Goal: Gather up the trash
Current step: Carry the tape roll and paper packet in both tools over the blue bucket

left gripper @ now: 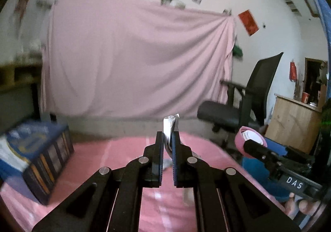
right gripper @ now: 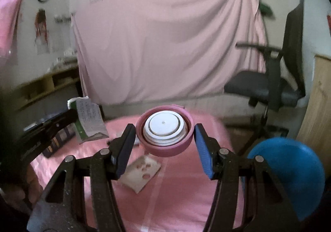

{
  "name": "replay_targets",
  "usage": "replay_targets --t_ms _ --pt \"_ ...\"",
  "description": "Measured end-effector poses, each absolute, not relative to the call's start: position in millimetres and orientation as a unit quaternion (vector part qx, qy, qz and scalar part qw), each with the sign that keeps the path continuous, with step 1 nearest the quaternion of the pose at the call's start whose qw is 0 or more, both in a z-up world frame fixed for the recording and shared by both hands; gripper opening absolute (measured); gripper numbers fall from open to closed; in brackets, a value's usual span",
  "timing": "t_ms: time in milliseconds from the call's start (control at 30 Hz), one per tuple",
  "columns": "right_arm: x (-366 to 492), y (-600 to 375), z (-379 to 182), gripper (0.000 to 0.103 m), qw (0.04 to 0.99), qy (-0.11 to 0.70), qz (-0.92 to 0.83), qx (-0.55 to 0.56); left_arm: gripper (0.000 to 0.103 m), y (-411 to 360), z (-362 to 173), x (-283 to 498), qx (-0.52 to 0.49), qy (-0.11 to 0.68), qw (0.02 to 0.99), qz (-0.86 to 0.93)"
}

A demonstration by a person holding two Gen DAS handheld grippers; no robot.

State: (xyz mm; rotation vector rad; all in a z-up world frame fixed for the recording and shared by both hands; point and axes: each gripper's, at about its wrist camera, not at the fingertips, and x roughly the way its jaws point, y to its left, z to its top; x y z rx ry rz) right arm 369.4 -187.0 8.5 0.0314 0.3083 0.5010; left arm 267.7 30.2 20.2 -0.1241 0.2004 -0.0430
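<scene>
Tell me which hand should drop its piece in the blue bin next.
Probably right. The right gripper holds the pink lid, and the blue bin sits just beside it. The left gripper, shut on a folded wrapper, is farther away.

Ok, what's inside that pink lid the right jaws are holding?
The pink lid faces the camera: a white round insert with stepped rings fills it. Its back side and whatever lies behind the insert are hidden.
</scene>
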Motion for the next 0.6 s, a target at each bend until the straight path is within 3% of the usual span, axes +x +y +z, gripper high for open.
replay_targets --t_ms 300,600 --pt "346 -247 40 0.08 0.982 0.036 0.178 0.057 0.005 -27 50 252 0.003 0.025 0.998 -0.062" --pt "337 -312 44 0.08 0.993 0.025 0.096 0.062 0.005 -121 69 278 0.054 -0.001 0.99 -0.13"
